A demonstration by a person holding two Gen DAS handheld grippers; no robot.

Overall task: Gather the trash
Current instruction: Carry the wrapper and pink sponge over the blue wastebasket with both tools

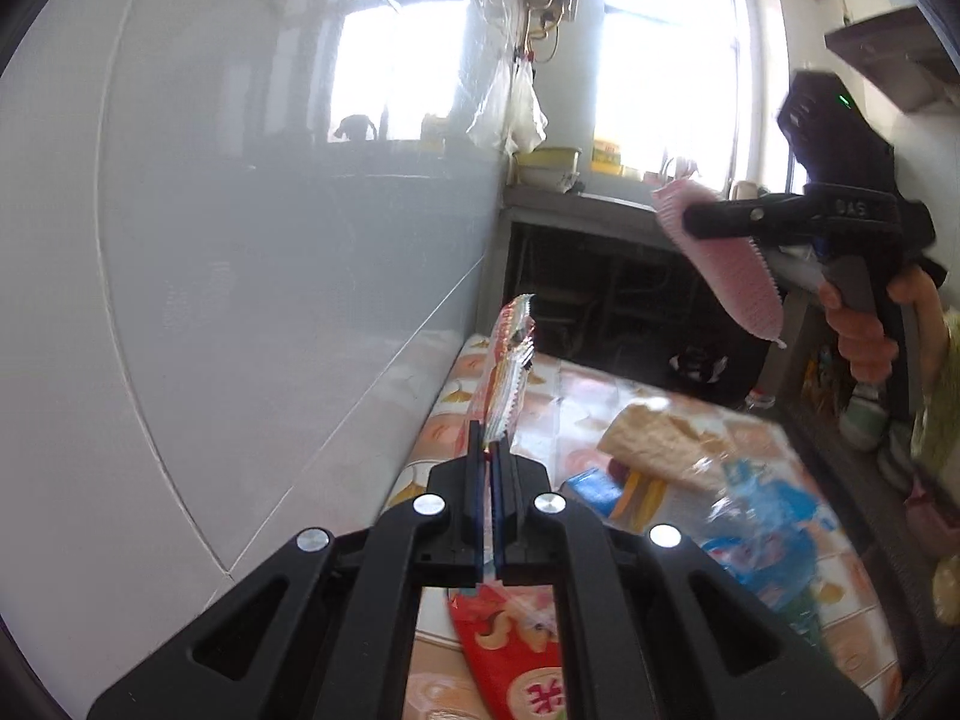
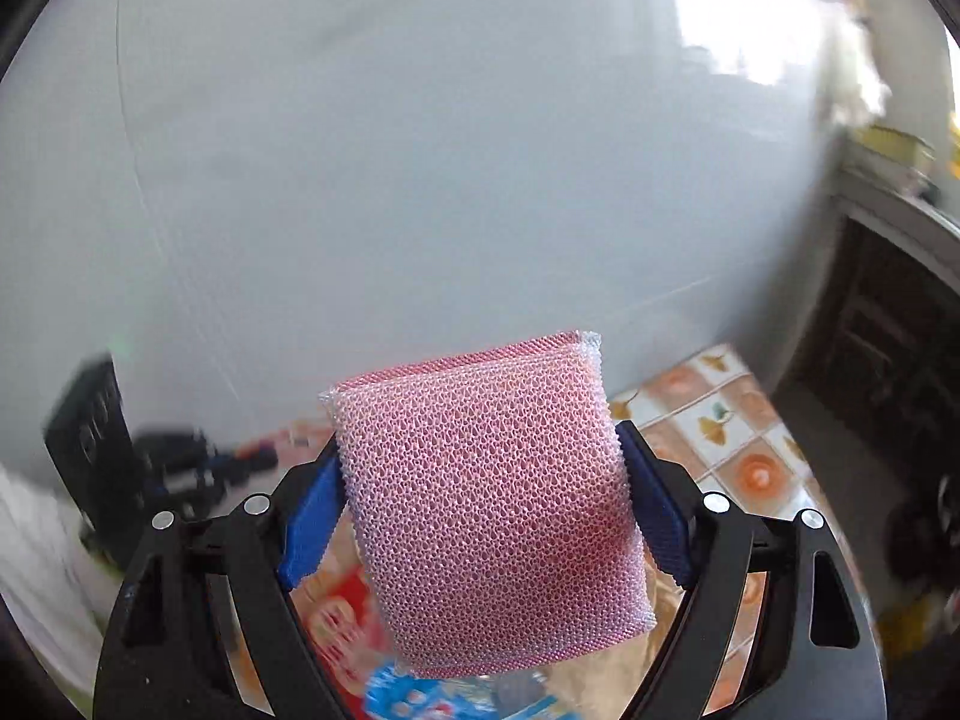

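Right now I count two grippers, each holding one thing. My left gripper (image 1: pixel 493 450) has its jaws pressed together on one thin snack wrapper (image 1: pixel 504 372), which stands up edge-on above the patterned tablecloth (image 1: pixel 576 402) beside the white wall (image 1: pixel 270 210). My right gripper (image 2: pixel 480 516) has its jaws spread wide and clamped on one pink mesh scouring sponge (image 2: pixel 486 510), lifted above the table. Below lie one red packet (image 1: pixel 516 660), one blue-printed plastic bag (image 1: pixel 756 540) and one brown paper piece (image 1: pixel 654 438).
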